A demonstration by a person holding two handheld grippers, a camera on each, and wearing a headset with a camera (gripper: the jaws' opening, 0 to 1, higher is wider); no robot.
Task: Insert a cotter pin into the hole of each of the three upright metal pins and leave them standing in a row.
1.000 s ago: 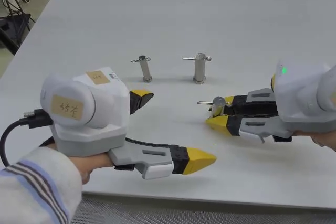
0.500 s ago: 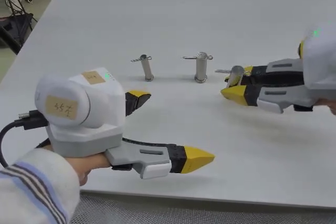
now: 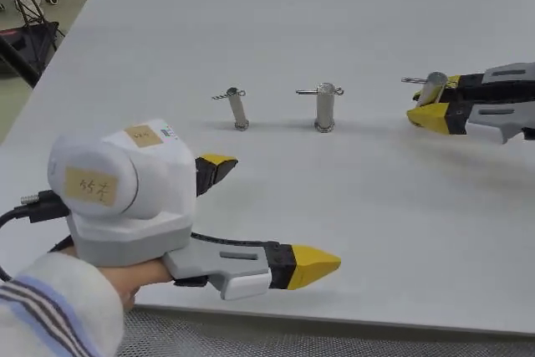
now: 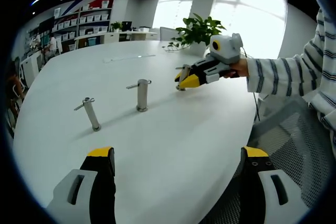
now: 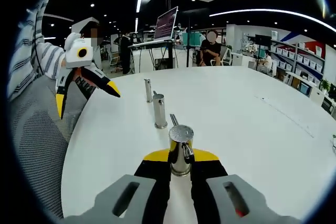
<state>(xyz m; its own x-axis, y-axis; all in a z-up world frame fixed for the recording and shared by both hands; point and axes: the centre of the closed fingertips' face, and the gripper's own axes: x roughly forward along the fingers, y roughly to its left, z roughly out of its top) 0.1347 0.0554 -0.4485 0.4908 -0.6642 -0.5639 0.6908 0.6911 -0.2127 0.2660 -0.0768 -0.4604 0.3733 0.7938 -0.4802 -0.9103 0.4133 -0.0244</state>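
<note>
Right gripper: setting the third metal pin into the row

The right gripper is clamping its jaws shut on the third metal pin, gripping the shaft below the head. A cotter pin is already sitting through the pin's hole. The held pin is leaning slightly. It is lying toward the right edge of the tabletop, roughly in line with the middle pin and the far-left pin, and well apart from the middle one. Whether its foot is touching the surface cannot be told. The left gripper is hanging wide open and empty by the near edge.

This step is calling for the following:
- Bring the pin upright before lowering it.
- Seat the flanged foot flat, matching the spacing of the row.
- Open the jaws slowly and evenly.
- Withdraw straight back toward the right edge, so that neither jaw is snagging the cotter pin or tipping the pin.
</note>
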